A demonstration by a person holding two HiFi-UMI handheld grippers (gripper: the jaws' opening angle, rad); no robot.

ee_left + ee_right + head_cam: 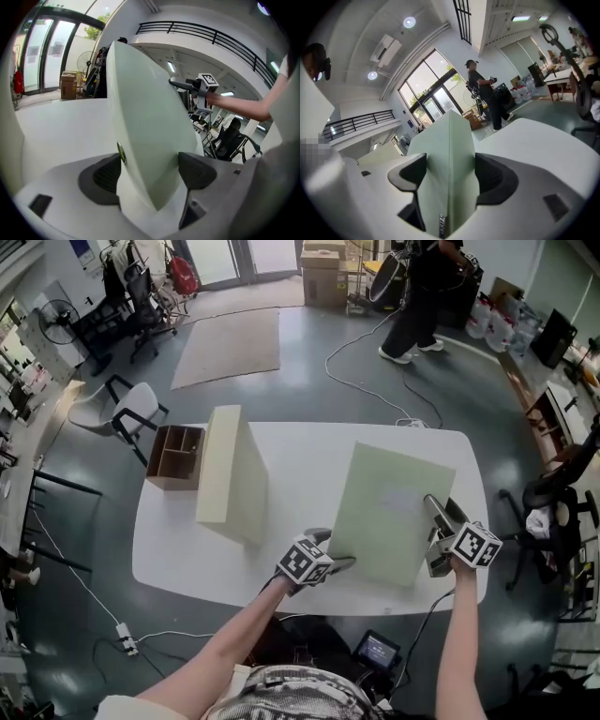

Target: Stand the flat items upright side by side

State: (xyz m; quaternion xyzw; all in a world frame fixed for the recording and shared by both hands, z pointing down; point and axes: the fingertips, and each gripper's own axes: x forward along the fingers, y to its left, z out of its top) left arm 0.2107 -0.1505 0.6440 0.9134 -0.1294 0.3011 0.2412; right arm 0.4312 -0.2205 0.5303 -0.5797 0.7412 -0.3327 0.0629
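A pale green flat box [389,512] is tilted up off the white table [187,549], its near edge toward me. My left gripper [333,562] is shut on its lower left corner; in the left gripper view the box [145,131] fills the gap between the pads [105,176]. My right gripper [436,517] is shut on the right edge, and the right gripper view shows that edge [450,154] wedged between both pads [490,180]. A cream flat box [230,465] stands upright on the table's left half.
A brown wooden organizer [176,456] sits at the table's far left corner beside the cream box. A person [422,296] stands beyond the table near a cardboard box [323,276]. Chairs [127,409] are left of the table, and an office chair [553,512] is to the right.
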